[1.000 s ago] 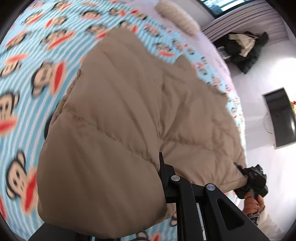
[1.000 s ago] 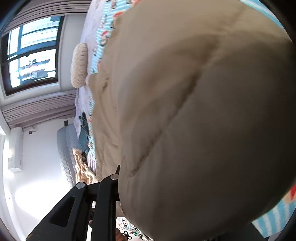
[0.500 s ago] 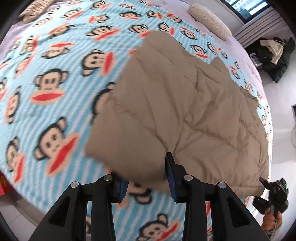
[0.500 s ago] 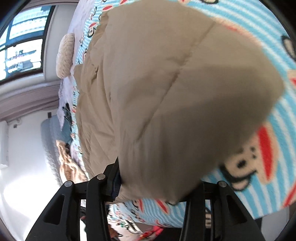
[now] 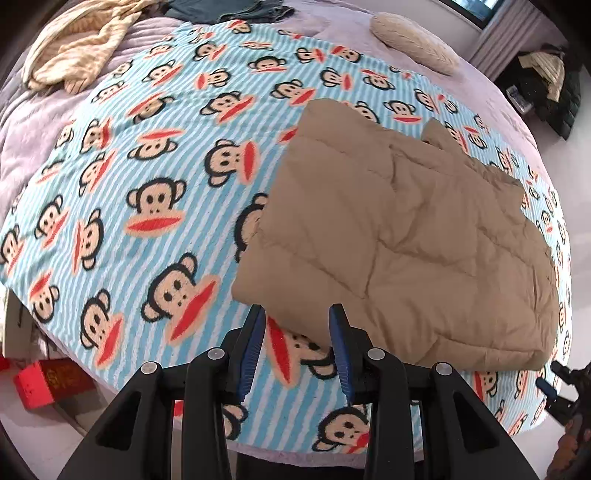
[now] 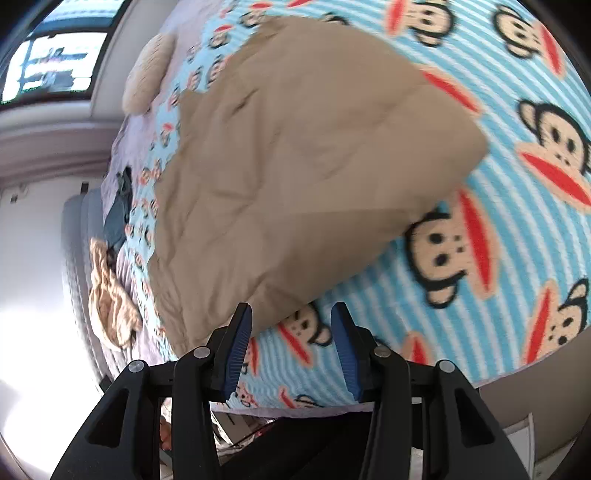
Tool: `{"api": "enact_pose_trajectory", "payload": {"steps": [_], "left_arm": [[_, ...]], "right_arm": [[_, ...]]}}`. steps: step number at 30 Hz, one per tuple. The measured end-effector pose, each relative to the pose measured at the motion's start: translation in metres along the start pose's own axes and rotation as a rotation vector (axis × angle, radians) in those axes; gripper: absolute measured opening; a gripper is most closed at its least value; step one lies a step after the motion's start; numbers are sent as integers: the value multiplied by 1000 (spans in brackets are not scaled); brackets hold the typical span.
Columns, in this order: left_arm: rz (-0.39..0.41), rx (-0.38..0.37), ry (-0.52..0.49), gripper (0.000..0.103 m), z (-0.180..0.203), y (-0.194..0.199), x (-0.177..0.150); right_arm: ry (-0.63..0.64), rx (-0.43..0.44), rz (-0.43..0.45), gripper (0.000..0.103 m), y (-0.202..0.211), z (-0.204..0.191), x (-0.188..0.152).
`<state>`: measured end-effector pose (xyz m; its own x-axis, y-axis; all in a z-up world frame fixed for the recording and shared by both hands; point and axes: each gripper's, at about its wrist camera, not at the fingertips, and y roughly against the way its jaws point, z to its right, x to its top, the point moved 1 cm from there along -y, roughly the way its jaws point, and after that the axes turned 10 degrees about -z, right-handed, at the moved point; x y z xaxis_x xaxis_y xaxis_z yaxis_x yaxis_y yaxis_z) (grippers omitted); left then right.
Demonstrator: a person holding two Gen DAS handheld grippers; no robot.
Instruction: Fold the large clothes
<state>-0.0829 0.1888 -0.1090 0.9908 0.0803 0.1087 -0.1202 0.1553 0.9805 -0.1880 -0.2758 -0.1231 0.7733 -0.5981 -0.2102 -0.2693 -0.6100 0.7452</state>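
A tan quilted padded garment point(image 5: 399, 236) lies folded flat on a blue striped monkey-print blanket point(image 5: 147, 177) on the bed. It also shows in the right wrist view point(image 6: 295, 166). My left gripper point(image 5: 297, 325) is open and empty, just short of the garment's near left corner. My right gripper point(image 6: 291, 321) is open and empty, just short of the garment's near edge. The right gripper also shows at the lower right of the left wrist view point(image 5: 565, 391).
A beige knitted cushion point(image 5: 413, 44) lies at the bed's far side. A cream striped cloth point(image 5: 77, 48) and a dark teal garment point(image 5: 229, 11) lie at the far left. Dark clothes point(image 5: 546, 85) pile by the wall. A red box point(image 5: 51, 380) sits on the floor.
Both grippers have let go of the garment and pulled back from it. The lifted near part has dropped onto the bed and the jaws have opened.
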Motion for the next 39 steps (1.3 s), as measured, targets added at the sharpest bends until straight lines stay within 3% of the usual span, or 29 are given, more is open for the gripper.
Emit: {"api": "enact_pose_trajectory", "payload": {"steps": [3, 4, 5, 6, 12, 20, 22, 23, 24, 35, 36, 38, 39], "left_arm": [[-2, 13, -30, 39, 9, 3, 3], [-5, 19, -39, 46, 11, 4, 4], [-4, 23, -43, 68, 13, 5, 5], [11, 28, -46, 75, 14, 8, 5], [26, 38, -86, 75, 22, 13, 16], [3, 35, -97, 75, 26, 8, 28], [-2, 38, -102, 82, 26, 5, 31], [-3, 38, -103, 99, 26, 5, 31], [6, 39, -104, 103, 26, 5, 33], [-29, 37, -133, 103, 18, -9, 51], [-32, 37, -134, 103, 17, -10, 52], [-38, 37, -135, 103, 14, -13, 57], [-39, 36, -137, 103, 12, -14, 59]], "right_arm": [[57, -34, -9, 49, -9, -20, -6], [77, -50, -9, 49, -11, -27, -6], [102, -68, -9, 49, -13, -36, -6], [125, -86, -12, 49, -15, -43, -6], [226, -176, -27, 49, -26, -79, -10], [256, -250, -32, 50, -33, -100, -10], [257, -267, -33, 50, -35, -103, -9], [257, -273, -36, 50, -37, -104, -9], [256, -275, -38, 50, -39, -105, -8], [278, -332, -34, 62, -60, -123, -15], [284, -341, -31, 63, -62, -126, -16], [293, -355, -22, 89, -65, -130, -17], [300, -358, -8, 90, -66, -133, -18]]}}
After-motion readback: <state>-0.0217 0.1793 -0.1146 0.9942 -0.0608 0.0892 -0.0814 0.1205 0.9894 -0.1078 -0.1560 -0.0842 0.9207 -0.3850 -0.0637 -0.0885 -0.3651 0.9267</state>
